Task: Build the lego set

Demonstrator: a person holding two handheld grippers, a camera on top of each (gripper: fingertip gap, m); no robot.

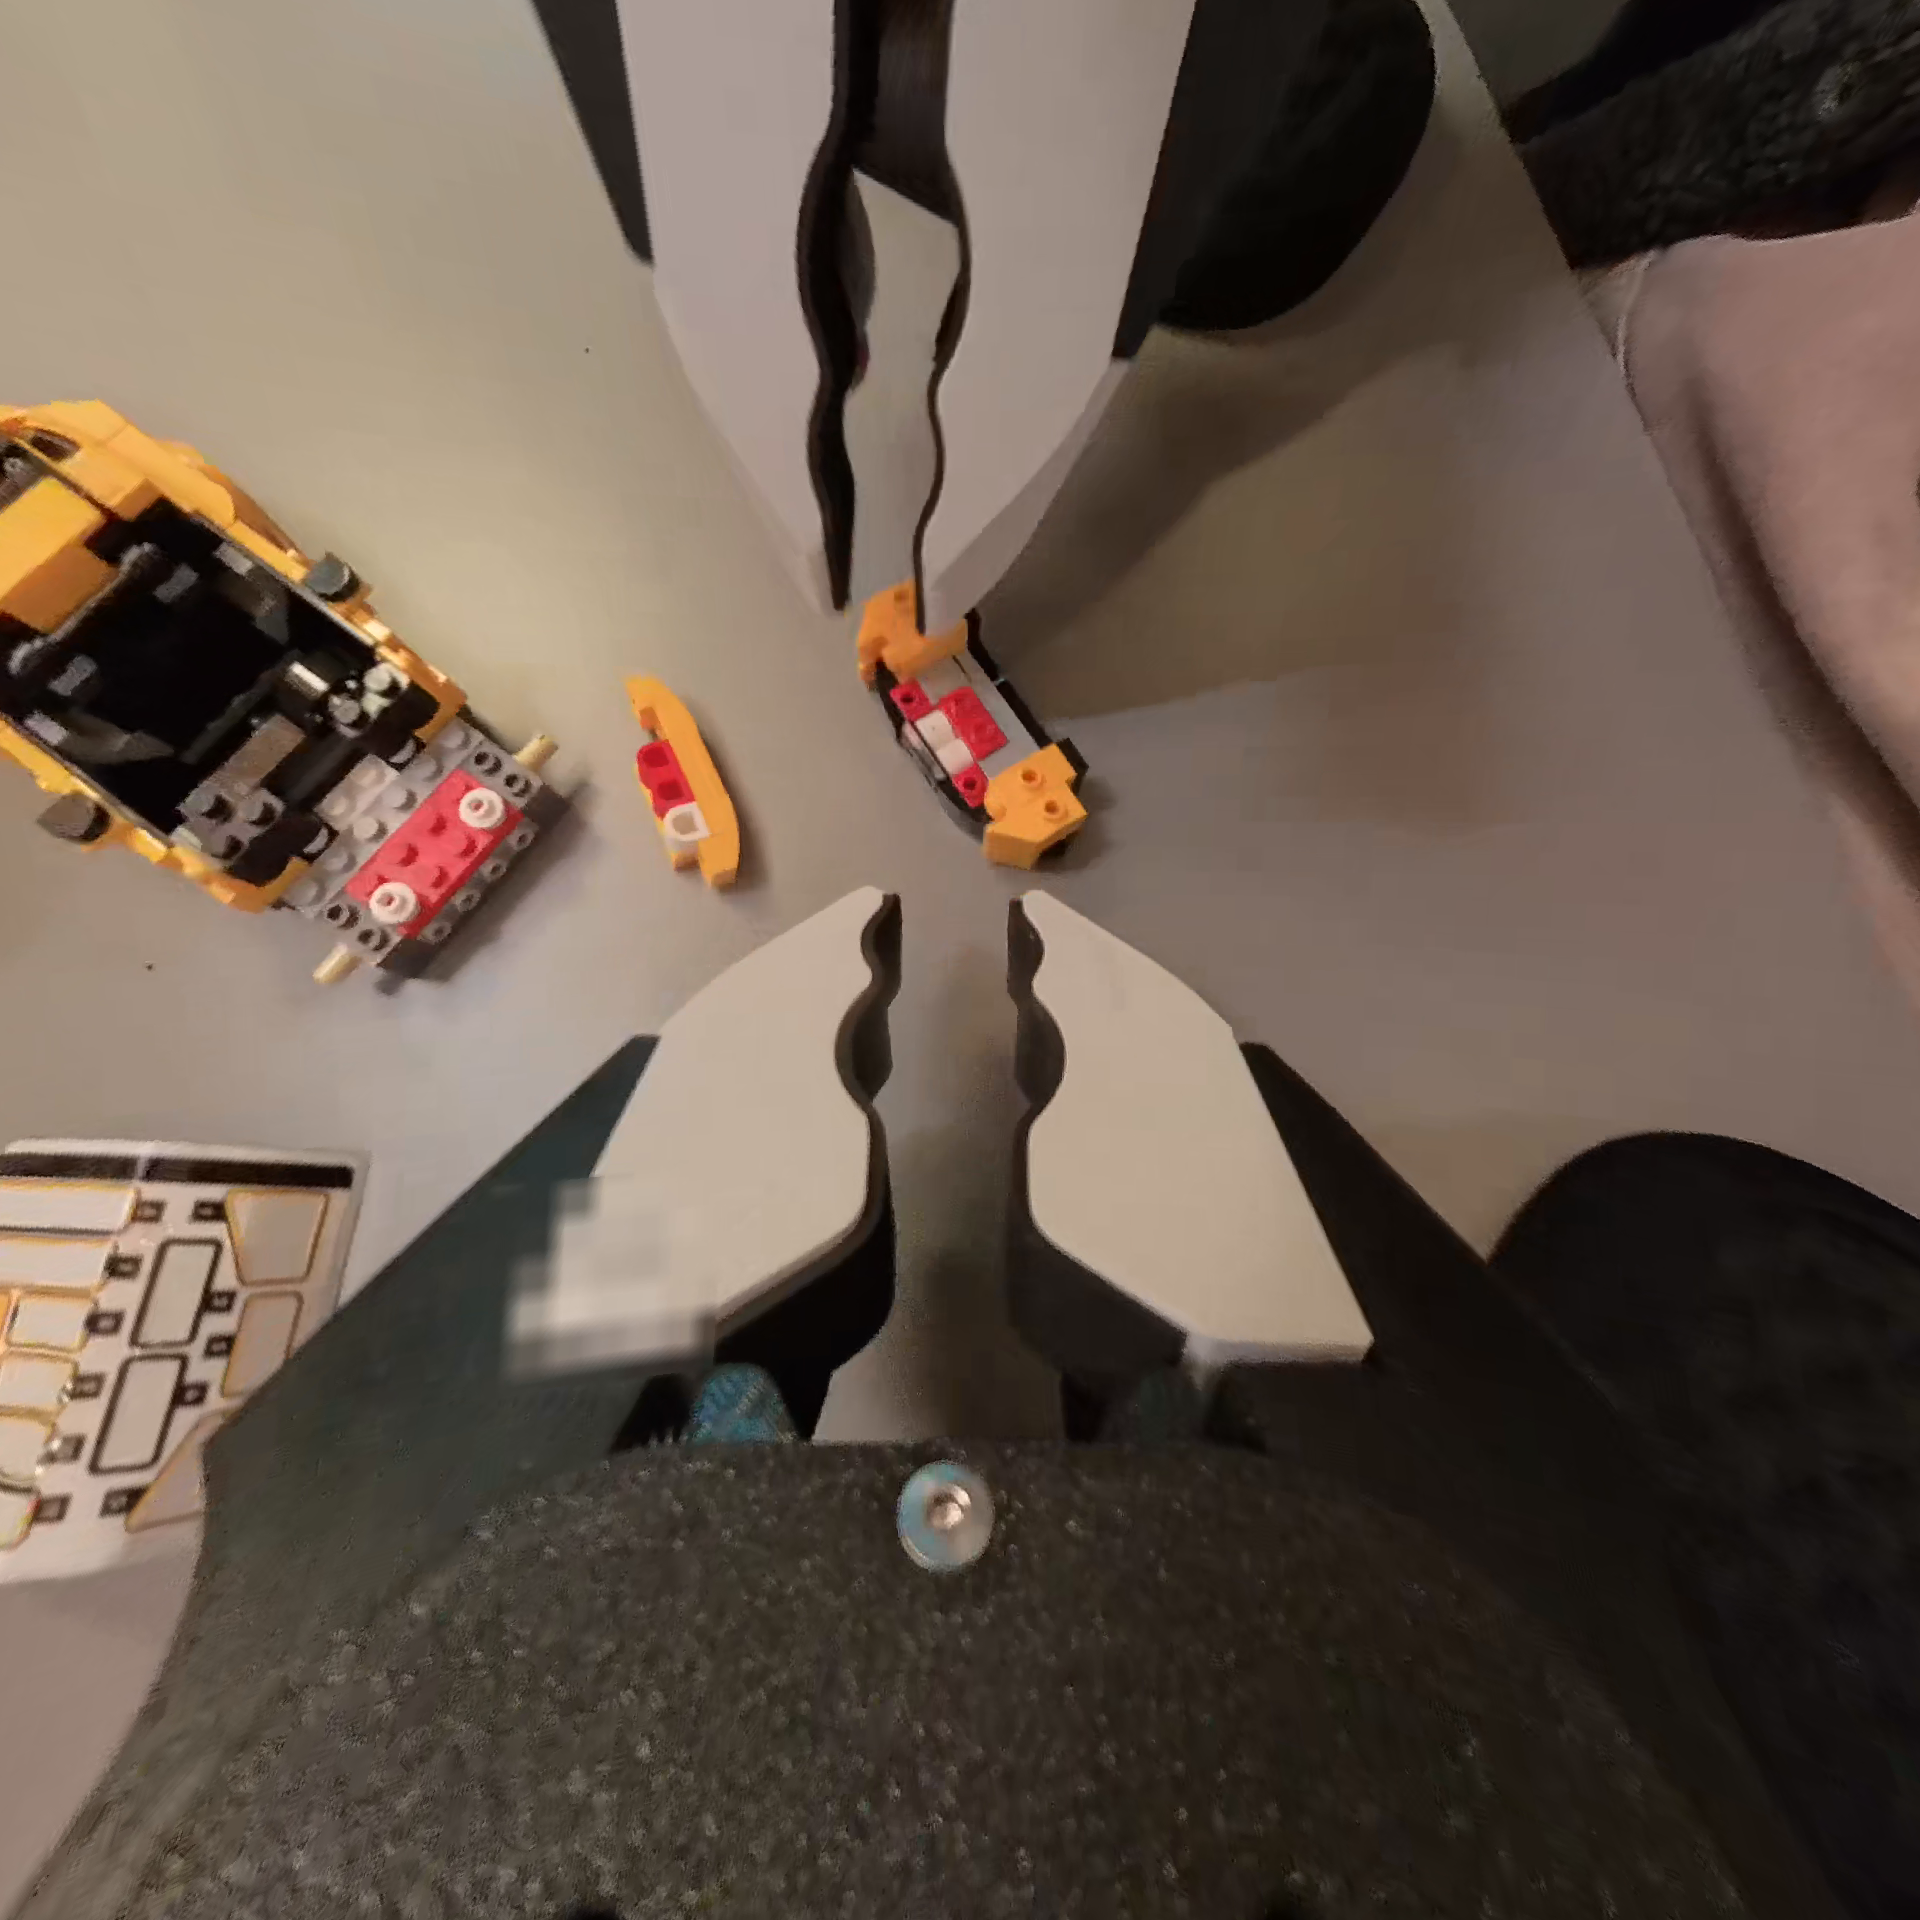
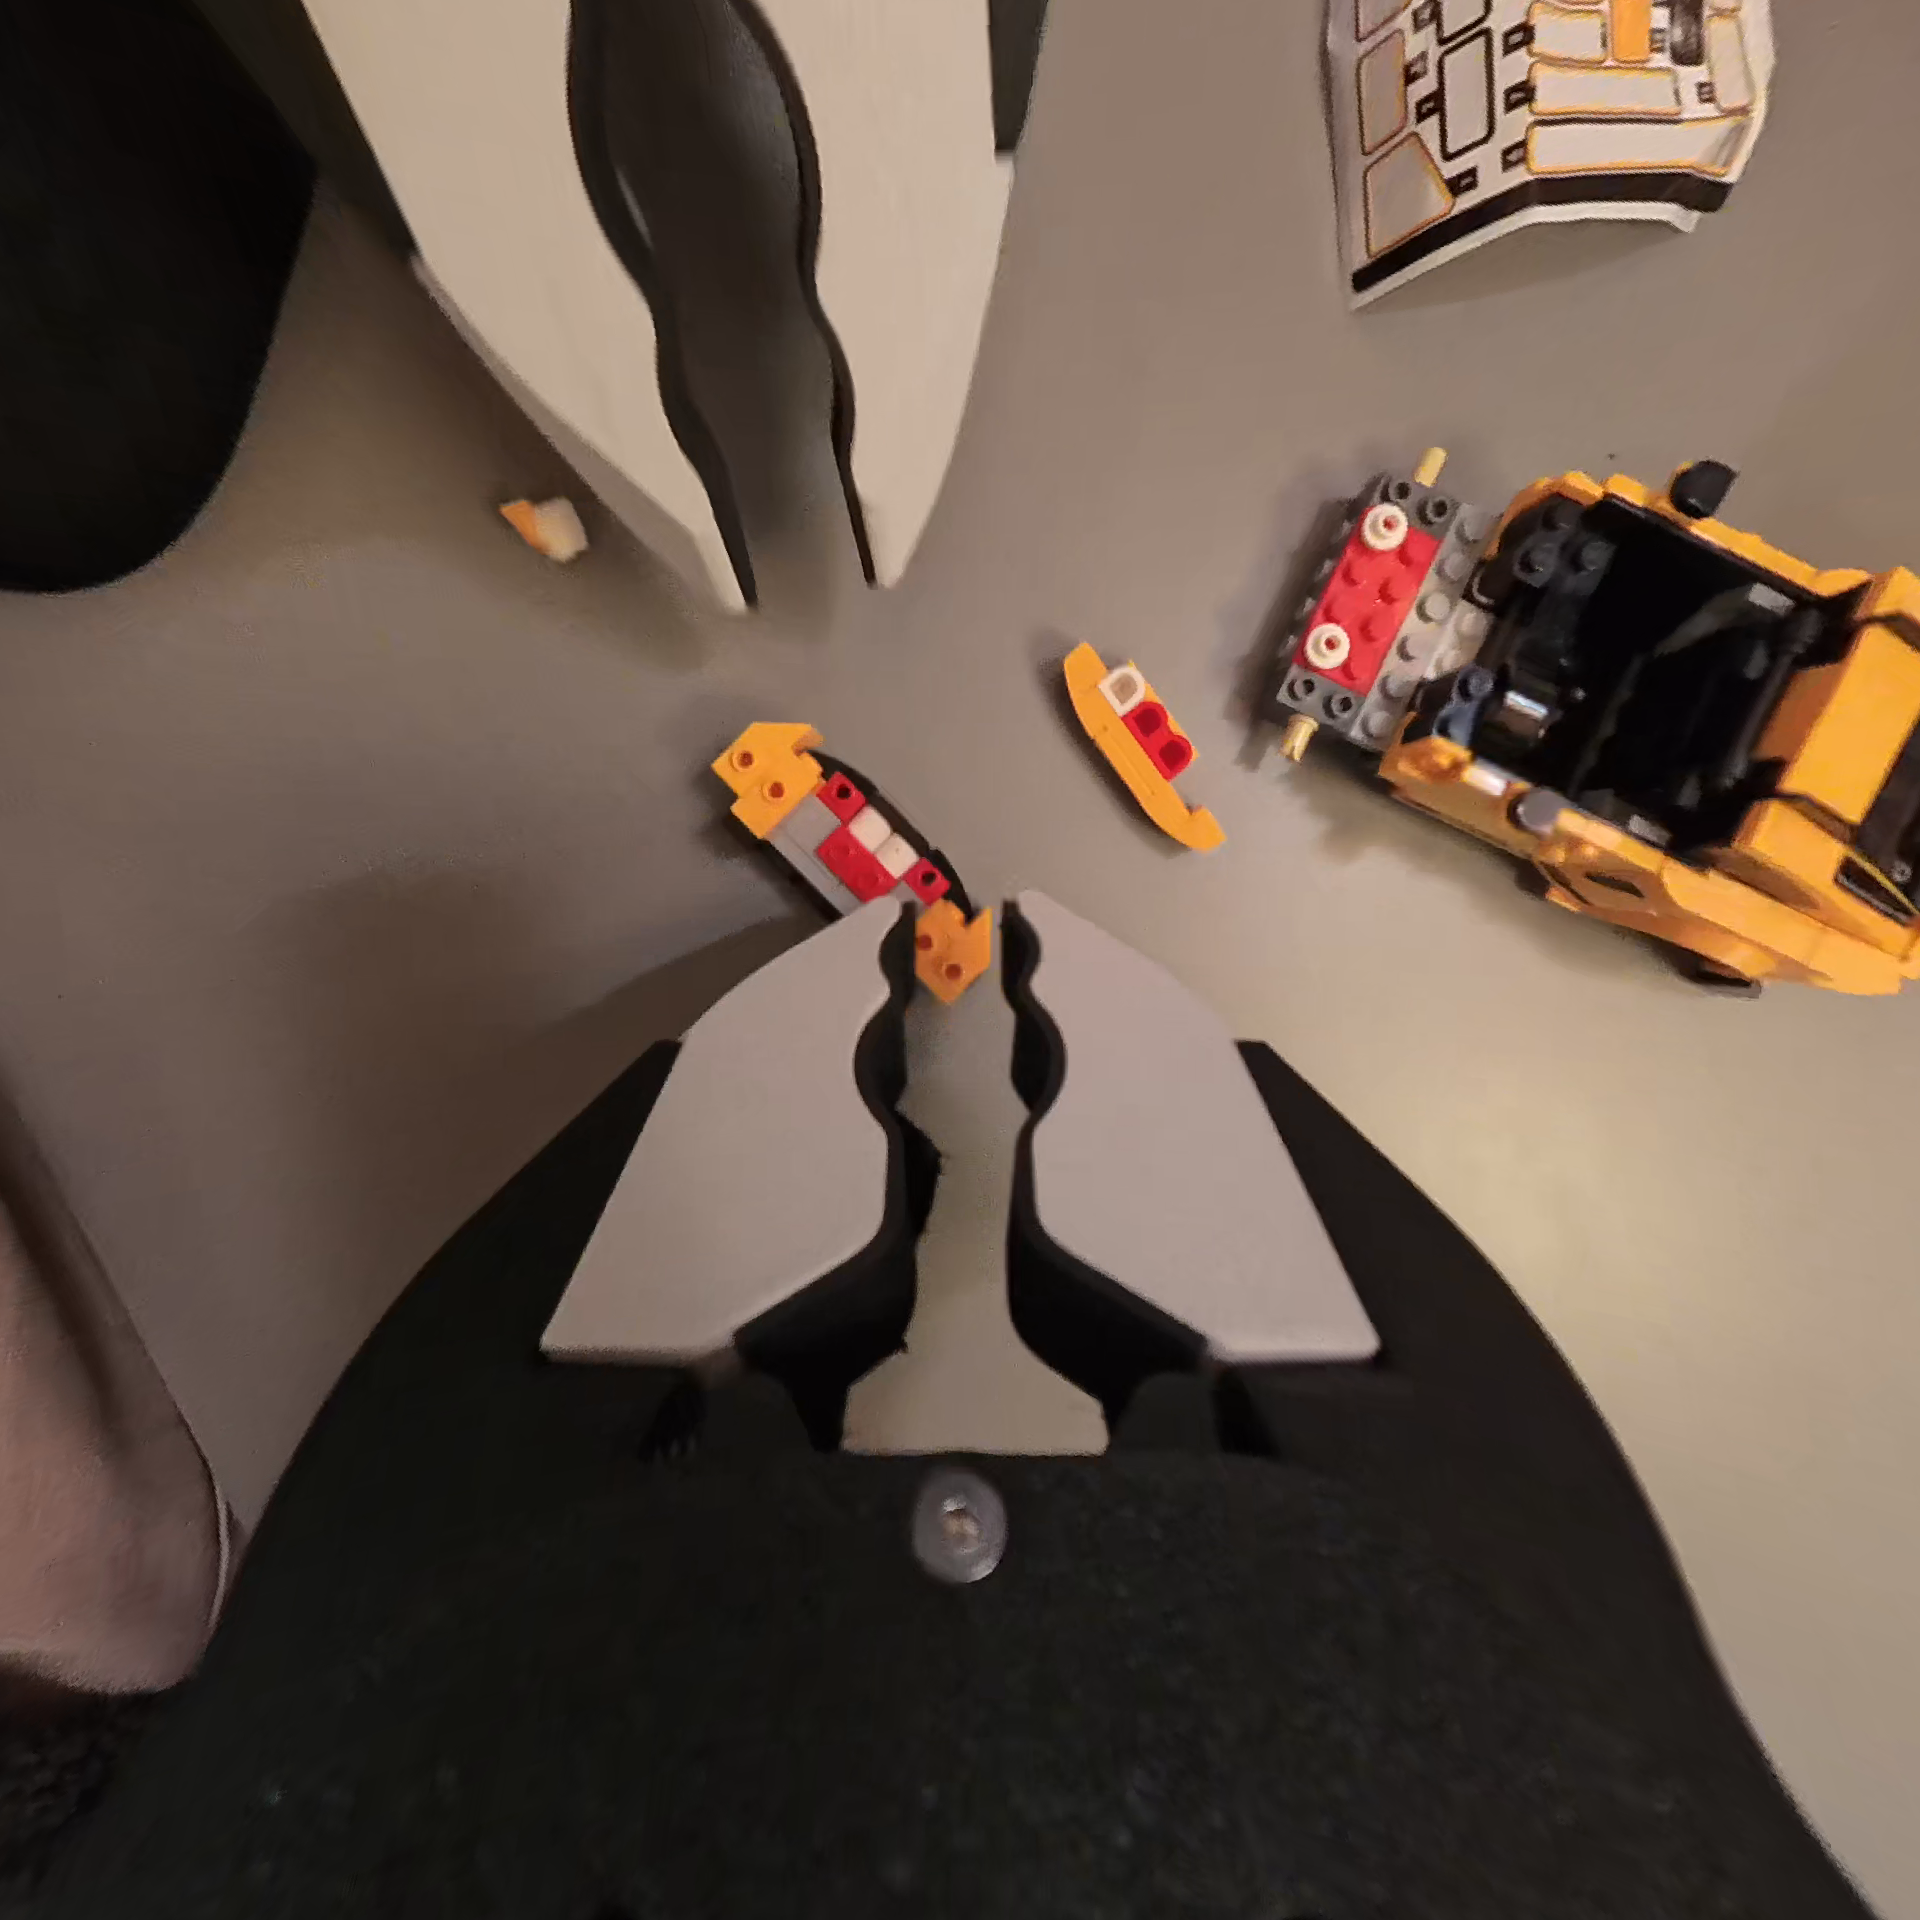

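A small lego sub-assembly [image 1: 966, 738], black and grey with red and white bricks and yellow ends, lies on the grey table; it also shows in the right wrist view [image 2: 842, 831]. My right gripper [image 2: 954, 920] is shut on its near yellow end; in the left wrist view this gripper [image 1: 881, 603] comes in from the top. My left gripper [image 1: 954, 909] is open and empty, just short of the sub-assembly's other end; in the right wrist view it [image 2: 810, 590] hangs above. A yellow curved piece with red bricks [image 1: 686, 779] [image 2: 1138, 748] lies beside it. The yellow car body [image 1: 208, 665] [image 2: 1621, 727] sits farther off.
A sticker sheet [image 1: 135, 1330] [image 2: 1538, 135] lies near the table edge. A tiny yellow and white piece [image 2: 545, 525] lies alone behind the left gripper. A person's light sleeve [image 1: 1787, 520] [image 2: 83, 1455] is at the side. The tips of one gripper are about 6 cm away from the tips of the other.
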